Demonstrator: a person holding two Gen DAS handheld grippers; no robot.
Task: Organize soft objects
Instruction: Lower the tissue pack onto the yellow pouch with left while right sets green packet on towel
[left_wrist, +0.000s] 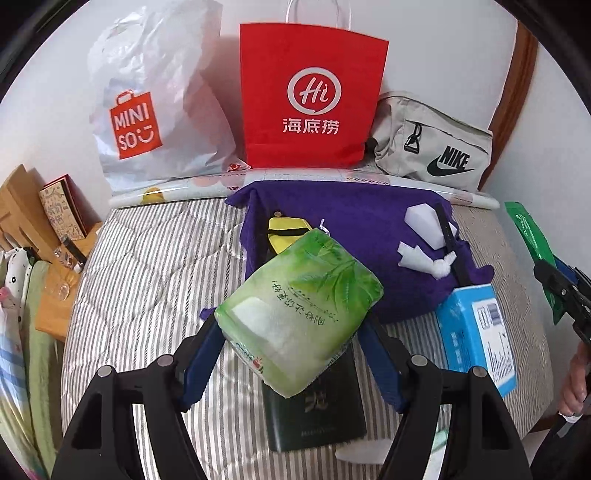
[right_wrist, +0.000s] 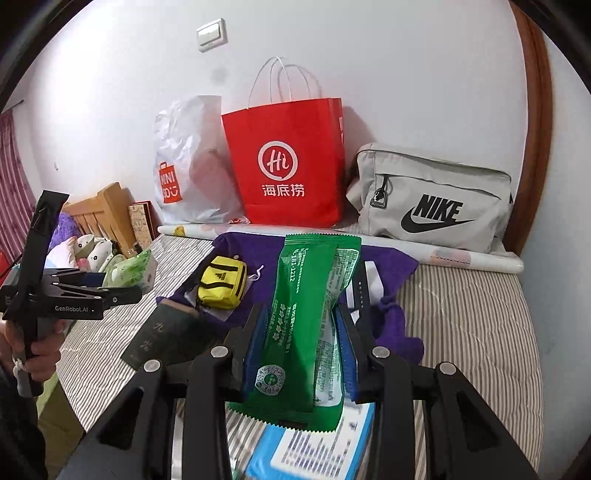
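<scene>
Glossy plastic tissue pack, glossy foil sachet, matt paper bag

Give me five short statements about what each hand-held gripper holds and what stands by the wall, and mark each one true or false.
1. The left hand-held gripper holds a light green soft tissue pack. True.
2. The right hand-held gripper is empty. False: it clamps a dark green foil packet.
3. The red paper bag stands between the white plastic bag and the grey fabric pouch. True.
4. The small yellow zip pouch lies on the purple cloth. True.
5. The red paper bag lies flat. False: it stands upright.
</scene>
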